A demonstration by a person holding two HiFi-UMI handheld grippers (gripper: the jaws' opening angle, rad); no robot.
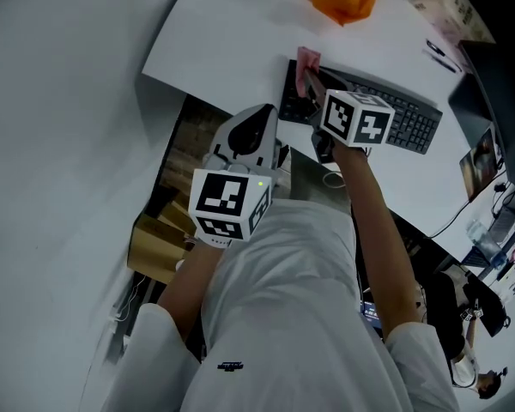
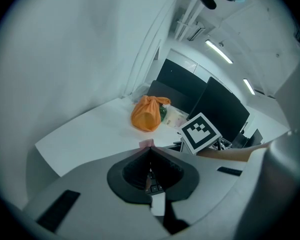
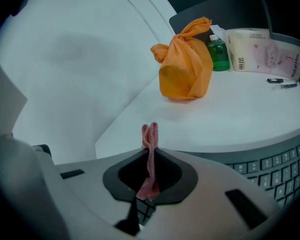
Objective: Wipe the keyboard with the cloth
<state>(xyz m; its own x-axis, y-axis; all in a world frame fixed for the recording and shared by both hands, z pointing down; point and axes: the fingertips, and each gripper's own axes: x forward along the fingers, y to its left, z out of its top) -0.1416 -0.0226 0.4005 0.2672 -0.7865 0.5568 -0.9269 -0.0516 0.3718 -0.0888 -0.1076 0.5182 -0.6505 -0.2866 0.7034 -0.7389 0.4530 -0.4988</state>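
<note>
A black keyboard (image 1: 399,117) lies on the white desk (image 1: 232,33). My right gripper (image 1: 309,86) hovers over the keyboard's left end and is shut on a pink cloth (image 1: 307,58). In the right gripper view the cloth (image 3: 150,156) stands pinched upright between the jaws, with keys (image 3: 277,171) at the lower right. My left gripper (image 1: 262,120) is held off the desk's near edge, left of the keyboard. Its jaws (image 2: 150,150) are shut with nothing between them. The left gripper view looks toward the cloth's tip (image 2: 146,143) and the right gripper's marker cube (image 2: 200,132).
An orange tied bag (image 3: 185,69) stands at the back of the desk, with a green bottle (image 3: 219,54) and a tissue pack (image 3: 262,51) beside it. A pen (image 3: 282,82) lies near the pack. Dark monitors (image 2: 217,109) stand behind. Brown boxes (image 1: 159,239) sit under the desk.
</note>
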